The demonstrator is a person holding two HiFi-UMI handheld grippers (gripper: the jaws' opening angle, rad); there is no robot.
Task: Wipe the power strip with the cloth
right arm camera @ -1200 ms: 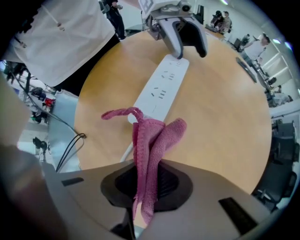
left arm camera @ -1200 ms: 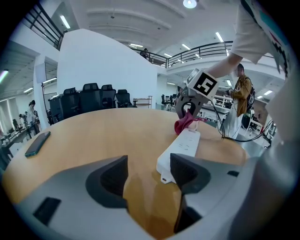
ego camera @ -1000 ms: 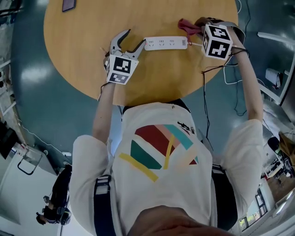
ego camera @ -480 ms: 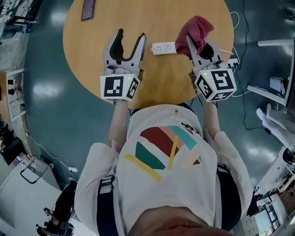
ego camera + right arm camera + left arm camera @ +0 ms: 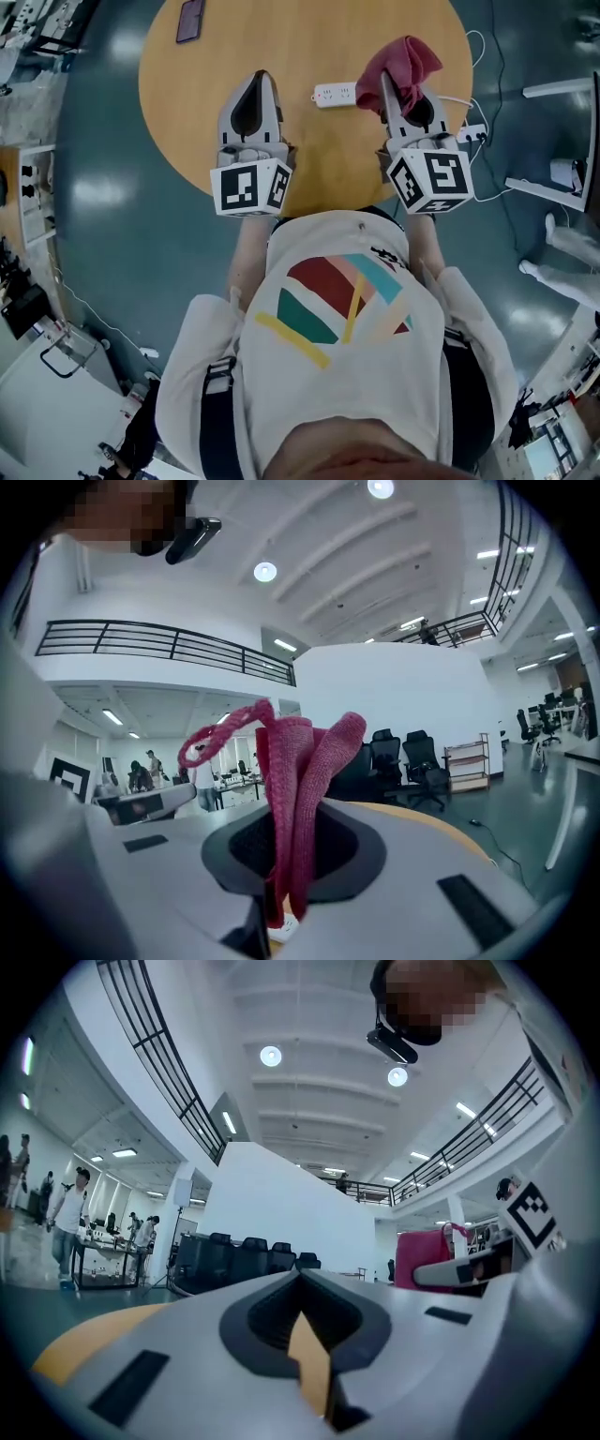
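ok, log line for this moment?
left gripper: jaws just closed, empty | right gripper: jaws shut on red cloth | power strip: on table, no gripper touching

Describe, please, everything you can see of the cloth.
The cloth is pinkish-red, knitted-looking fabric with a thin loop at one edge. Bunched in folds, it is pinched between the fingers of the right gripper, its free end standing out past them. It is held clear of the table, hiding one end of the power strip in the head view.
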